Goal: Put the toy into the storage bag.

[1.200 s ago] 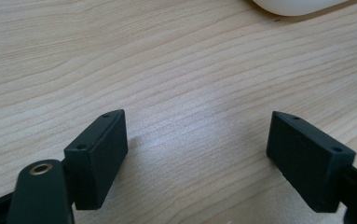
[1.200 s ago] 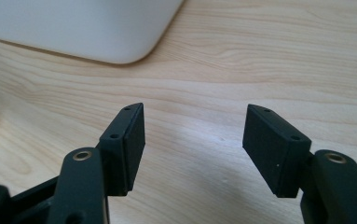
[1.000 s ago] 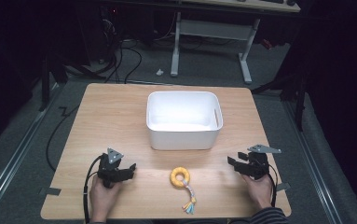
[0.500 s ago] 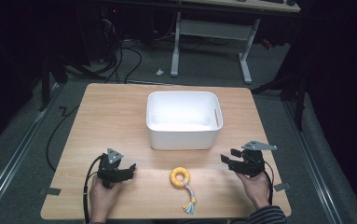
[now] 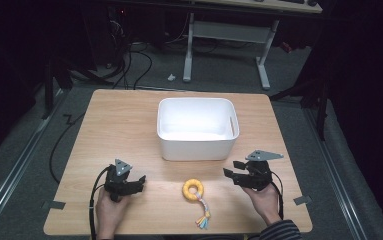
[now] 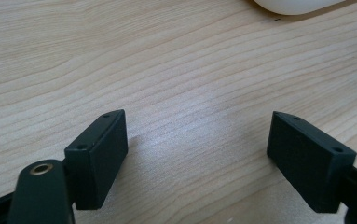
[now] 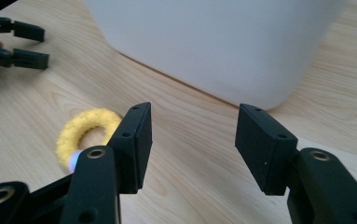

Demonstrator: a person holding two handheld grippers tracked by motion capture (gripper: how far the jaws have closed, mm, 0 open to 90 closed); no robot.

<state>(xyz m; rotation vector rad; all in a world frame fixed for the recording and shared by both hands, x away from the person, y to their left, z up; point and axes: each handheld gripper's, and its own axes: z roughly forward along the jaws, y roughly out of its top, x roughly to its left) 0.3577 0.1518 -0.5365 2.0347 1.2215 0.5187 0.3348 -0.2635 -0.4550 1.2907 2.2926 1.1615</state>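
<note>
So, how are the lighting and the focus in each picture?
High view: table lit, surroundings dark, white bin glaring inside. Left gripper view: wood sharp, soft sheen between the jaws. Right gripper view: yellow ring toy slightly soft.

In the right gripper view, the yellow ring toy [image 7: 86, 133] is partly hidden behind a jaw; the white bin [image 7: 213, 42] is cut off by the top edge, as in the left gripper view [image 6: 297, 4].
</note>
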